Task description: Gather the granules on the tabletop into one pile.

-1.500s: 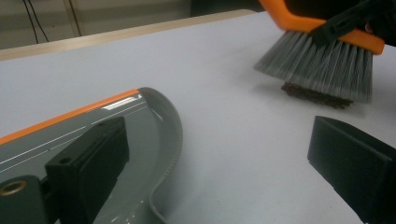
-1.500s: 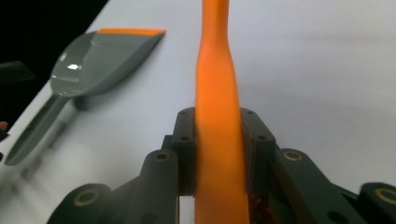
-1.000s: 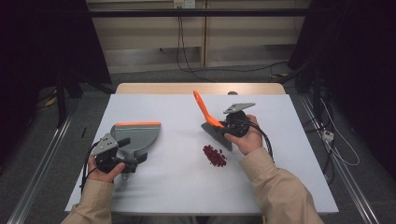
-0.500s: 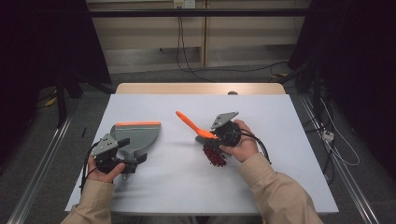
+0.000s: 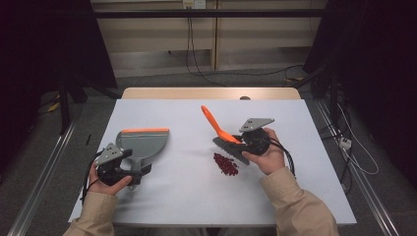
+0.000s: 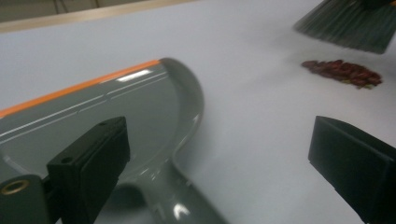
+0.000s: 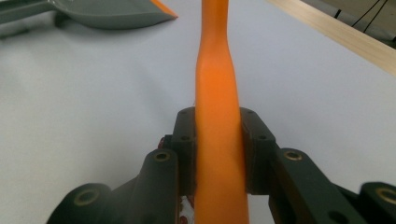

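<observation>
Orange handle, high view: right gripper [image 5: 244, 142] has its jaws clamped on the brush [image 5: 225, 137]; the handle slants up and away from the red pile [image 5: 225, 163], and the grey bristles sit just beyond that pile.
Dustpan, high view: grey dustpan [image 5: 142, 142] with an orange lip lies flat on the white worktop [image 5: 187, 196], well to the left of the red pile. Its stub handle points back toward the left gripper [image 5: 129, 172].
Left jaws, left gripper view: spread wide, pads on nothing; the dustpan [image 6: 112, 116] handle runs between them ungripped, closer to the left pad. The red pile [image 6: 343, 73] shows far across the sheet, with the brush [image 6: 350, 28] bristles just behind it.
Right jaws, right gripper view: closed on the brush [image 7: 218, 135] handle, both pads pressing its sides. The dustpan [image 7: 107, 14] is ahead at the far top left.
Step judged: sweeping the red pile toward the dustpan.
Doing it well: close the left jaws on the dustpan handle first, so that the pan cannot skid. Tip its lip flat to the worktop.
Stroke: set the bristles on the far side of the red pile and pull in short, low strokes; a fast flick would likely scatter the pieces.
Gap: bring the dustpan close beside the red pile rather than sweep the whole way.
</observation>
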Demonstrator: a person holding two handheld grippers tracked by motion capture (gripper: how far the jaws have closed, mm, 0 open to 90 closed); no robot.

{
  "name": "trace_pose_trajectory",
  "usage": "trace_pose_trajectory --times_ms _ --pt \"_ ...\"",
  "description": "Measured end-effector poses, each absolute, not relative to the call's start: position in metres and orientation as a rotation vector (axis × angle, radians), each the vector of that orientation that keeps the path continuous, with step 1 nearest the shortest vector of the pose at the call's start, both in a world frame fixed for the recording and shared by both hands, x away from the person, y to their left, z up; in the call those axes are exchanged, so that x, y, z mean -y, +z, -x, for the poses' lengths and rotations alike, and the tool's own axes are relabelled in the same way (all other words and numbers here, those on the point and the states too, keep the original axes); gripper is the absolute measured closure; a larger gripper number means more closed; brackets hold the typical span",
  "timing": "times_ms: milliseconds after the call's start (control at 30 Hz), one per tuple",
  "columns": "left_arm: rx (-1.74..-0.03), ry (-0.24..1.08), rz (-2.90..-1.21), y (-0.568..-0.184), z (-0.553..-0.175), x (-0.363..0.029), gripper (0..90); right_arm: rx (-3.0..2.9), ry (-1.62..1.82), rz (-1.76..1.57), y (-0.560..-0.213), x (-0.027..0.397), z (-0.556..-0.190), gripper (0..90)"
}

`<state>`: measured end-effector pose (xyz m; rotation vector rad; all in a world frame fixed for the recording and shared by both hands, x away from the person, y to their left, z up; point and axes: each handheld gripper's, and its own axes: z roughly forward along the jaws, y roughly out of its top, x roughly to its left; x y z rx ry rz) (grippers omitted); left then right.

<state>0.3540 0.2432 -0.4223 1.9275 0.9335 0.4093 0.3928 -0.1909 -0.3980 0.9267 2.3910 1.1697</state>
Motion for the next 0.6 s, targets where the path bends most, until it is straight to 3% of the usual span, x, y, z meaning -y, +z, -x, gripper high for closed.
trace_pose_trajectory --times_ms 333,600 --pt "-1.127 0.518 -2.023 -0.437 -0.352 -0.253 14.8 -2.358 1.25 -1.033 -0.401 0.203 -0.383 71.4" --pt "-1.202 0.473 -2.021 -0.437 -0.355 -0.259 21.6 -2.345 1.259 -1.062 -0.402 0.204 -0.382 71.4"
